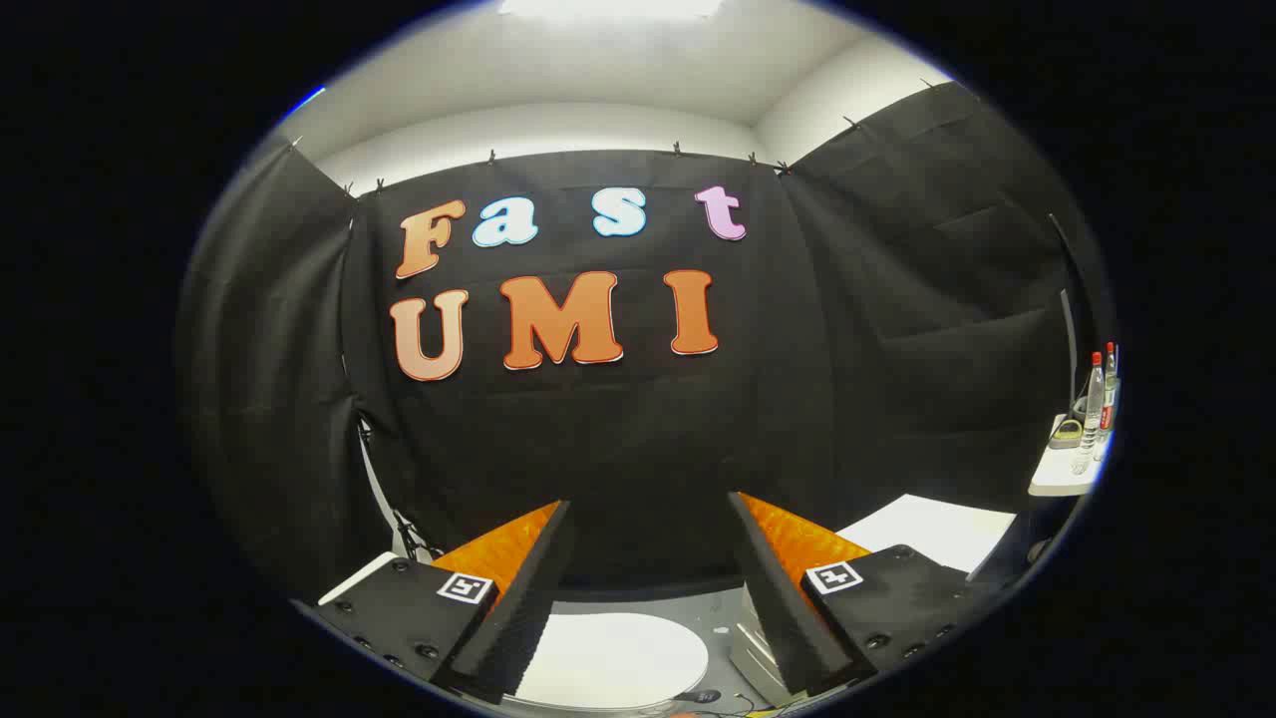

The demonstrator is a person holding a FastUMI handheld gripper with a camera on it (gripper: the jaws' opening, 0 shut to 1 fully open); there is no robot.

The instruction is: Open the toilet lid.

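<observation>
The handheld two-finger gripper [648, 558], with its black ridged foam pads [523, 608] backed by orange plastic and its black bodies carrying small square markers, is hovering with its fingers spread wide and nothing between them, so it is gripping nothing at all. That wide spread is probably deliberate, since an open pair of fingers is leaving room to take in the rim of a lid from the front. Between and just below the fingers, the smooth white rounded toilet lid [613, 658] is lying flat and closed, apparently well below the fingertips rather than touching them; the camera is looking more at the wall than down at the lid, which suggests the tool is being held level and high and needs to tip down and drop before it can catch an edge. Just right of the lid, partly behind the right finger, a pale grey boxy unit [753, 653] is sitting, its purpose unclear. Farther right, a flat white surface [932, 534] is lying near the black cloth wall [897, 349], and at the far right a small white shelf [1059, 477] is holding clear bottles with red caps [1095, 404], well apart from the work. The task is judged to be at its very start, with the lid untouched.
</observation>
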